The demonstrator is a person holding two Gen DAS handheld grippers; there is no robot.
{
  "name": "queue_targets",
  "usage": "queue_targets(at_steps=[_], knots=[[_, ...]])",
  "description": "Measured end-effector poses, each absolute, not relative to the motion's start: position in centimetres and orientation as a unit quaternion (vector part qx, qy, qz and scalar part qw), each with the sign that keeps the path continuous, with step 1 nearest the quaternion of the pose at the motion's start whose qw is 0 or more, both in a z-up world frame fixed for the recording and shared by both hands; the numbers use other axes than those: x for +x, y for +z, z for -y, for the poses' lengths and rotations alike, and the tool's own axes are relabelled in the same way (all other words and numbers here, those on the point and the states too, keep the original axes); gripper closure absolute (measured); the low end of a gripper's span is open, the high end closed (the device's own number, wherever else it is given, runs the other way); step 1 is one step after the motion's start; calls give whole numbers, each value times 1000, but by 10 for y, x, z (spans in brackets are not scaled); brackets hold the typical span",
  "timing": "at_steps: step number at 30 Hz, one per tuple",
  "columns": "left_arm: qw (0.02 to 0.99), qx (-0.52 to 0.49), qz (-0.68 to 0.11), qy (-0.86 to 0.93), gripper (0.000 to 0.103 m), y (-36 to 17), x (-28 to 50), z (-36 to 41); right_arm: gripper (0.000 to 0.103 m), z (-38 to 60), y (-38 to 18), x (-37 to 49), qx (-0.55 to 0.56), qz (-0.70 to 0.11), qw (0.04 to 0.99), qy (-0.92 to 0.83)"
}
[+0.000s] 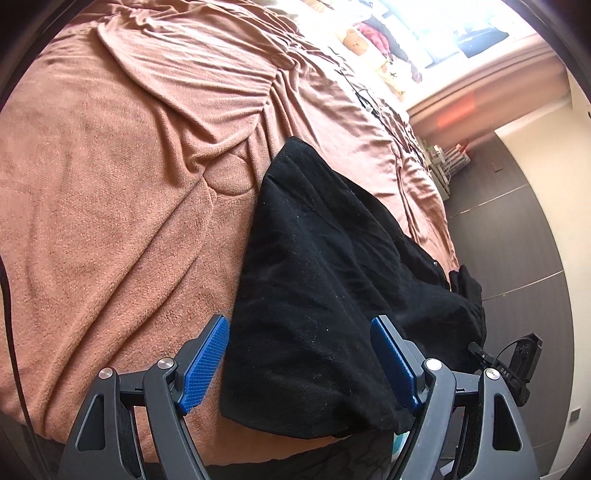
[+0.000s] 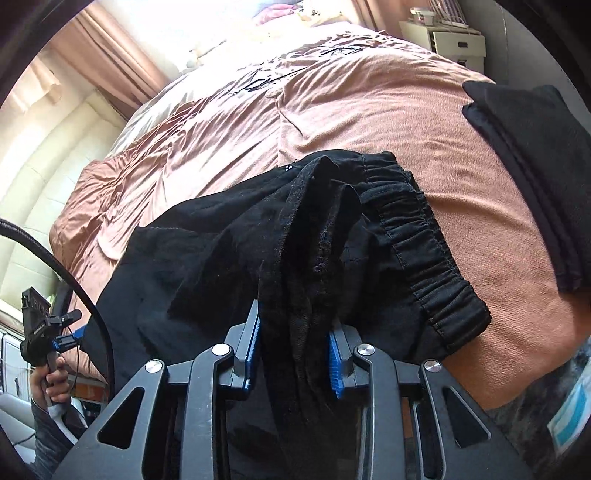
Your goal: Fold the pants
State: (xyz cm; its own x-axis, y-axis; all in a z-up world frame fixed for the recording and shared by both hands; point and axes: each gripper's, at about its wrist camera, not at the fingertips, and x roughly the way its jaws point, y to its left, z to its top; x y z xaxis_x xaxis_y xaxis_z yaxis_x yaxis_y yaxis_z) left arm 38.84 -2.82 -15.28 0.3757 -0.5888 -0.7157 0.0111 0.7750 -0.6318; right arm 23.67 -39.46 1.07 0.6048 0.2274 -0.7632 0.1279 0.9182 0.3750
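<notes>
Where right claw bites, bunched black pants

Hidden and cut-off parts

The black pants run down between the right gripper's pads, their lower end hidden; a folded dark garment far right is cropped by the picture's edge.

Daylit room, strong fisheye curvature

The window was blown out to white glare; the bedspread stayed evenly lit and sharp, while black vignette ringed both frames.
</notes>
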Motion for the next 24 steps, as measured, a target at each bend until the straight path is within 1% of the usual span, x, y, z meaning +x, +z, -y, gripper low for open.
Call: queue_targets(at_steps=[3, 6, 9, 15, 24], knots=[[780, -279, -525, -194, 22, -156, 386, 24, 76, 388, 19, 231, 179, -439, 880, 24], [779, -283, -525, -194, 22, -157, 384, 20, 88, 383, 27, 226, 166, -422, 891, 21], [779, -287, -522, -193, 22, -157, 384, 15, 91, 380, 39, 222, 155, -409, 899, 15], [776, -289, -526, -195, 22, -164, 383, 15, 91, 373, 60, 219, 131, -390, 911, 18], [764, -283, -547, -191, 22, -184, 382, 31, 91, 377, 99, 239, 88, -369, 925, 7]])
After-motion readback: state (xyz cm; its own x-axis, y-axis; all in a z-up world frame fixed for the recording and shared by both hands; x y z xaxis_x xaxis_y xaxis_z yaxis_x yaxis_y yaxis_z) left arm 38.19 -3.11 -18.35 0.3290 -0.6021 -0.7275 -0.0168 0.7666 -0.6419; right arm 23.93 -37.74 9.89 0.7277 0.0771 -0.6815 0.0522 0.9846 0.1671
